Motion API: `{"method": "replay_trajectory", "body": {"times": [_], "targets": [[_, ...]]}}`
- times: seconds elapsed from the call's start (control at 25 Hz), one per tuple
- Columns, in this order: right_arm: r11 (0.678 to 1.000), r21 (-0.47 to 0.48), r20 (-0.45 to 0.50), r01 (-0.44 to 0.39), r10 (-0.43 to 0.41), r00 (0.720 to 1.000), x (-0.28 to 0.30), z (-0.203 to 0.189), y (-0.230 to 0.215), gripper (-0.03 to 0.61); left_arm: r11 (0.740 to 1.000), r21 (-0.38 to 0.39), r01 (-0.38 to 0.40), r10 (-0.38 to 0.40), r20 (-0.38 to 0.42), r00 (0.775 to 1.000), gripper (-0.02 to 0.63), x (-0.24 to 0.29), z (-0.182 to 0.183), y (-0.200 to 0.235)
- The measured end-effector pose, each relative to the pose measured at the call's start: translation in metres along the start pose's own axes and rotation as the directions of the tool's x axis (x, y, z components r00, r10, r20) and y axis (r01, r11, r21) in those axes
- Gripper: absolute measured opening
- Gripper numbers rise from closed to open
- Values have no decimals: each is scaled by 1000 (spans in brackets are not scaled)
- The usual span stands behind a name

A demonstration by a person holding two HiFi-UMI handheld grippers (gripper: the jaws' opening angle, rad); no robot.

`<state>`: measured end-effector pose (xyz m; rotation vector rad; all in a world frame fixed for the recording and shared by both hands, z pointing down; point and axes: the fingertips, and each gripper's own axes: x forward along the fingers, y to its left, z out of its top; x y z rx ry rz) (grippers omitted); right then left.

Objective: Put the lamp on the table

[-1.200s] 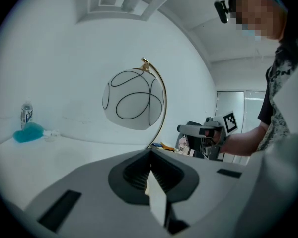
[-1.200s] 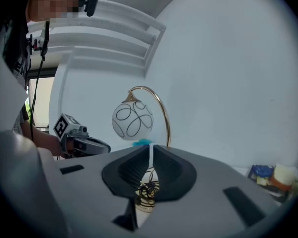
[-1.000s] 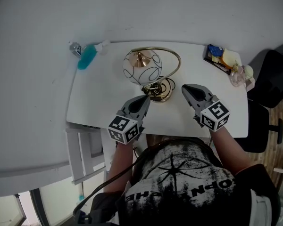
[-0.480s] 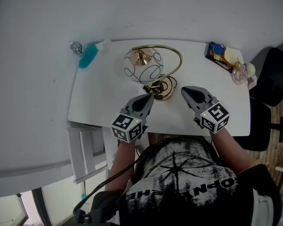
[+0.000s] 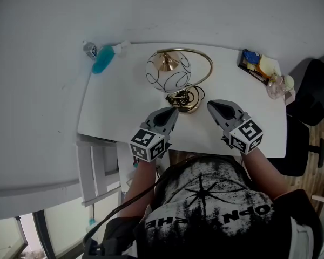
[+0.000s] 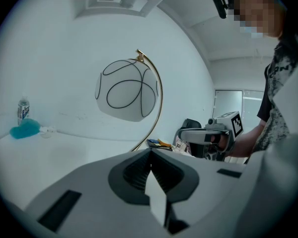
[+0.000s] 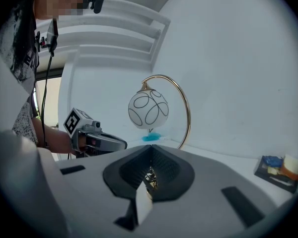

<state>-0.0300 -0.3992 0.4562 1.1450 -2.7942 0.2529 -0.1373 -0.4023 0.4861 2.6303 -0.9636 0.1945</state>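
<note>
The lamp stands on the white table (image 5: 110,109): a white glass globe with black loops (image 5: 168,72) (image 6: 125,89) (image 7: 148,108) hangs from a gold arc (image 5: 204,69) above a gold round base (image 5: 186,102). My left gripper (image 5: 171,113) (image 6: 150,153) is shut and empty, its tip just left of the base and apart from it. To the right of the base, my right gripper (image 5: 212,104) (image 7: 150,150) is also shut and empty. Each gripper shows in the other's view, the right gripper (image 6: 185,134) and the left gripper (image 7: 120,144).
A teal brush (image 5: 102,63) and a small bottle (image 5: 89,49) lie at the table's far left corner. A dark tray with small items (image 5: 255,66) sits at the far right corner. A black chair (image 5: 313,90) stands right of the table, a white rack (image 5: 94,171) at its near left.
The left gripper has edged slightly right, toward the lamp base. The lamp and the right gripper stand as before; both grippers stay shut.
</note>
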Motion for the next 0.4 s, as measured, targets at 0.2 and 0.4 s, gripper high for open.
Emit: {"method": "replay_trajectory", "body": {"times": [0.2, 0.4], "targets": [[1000, 14, -4, -7, 7, 1000, 0, -3, 1, 20, 1000, 2, -3, 3, 0, 1000, 14, -1, 0, -2], [1000, 27, -5, -8, 8, 1000, -2, -6, -1, 20, 1000, 7, -6, 6, -7, 1000, 14, -1, -2, -3]]}}
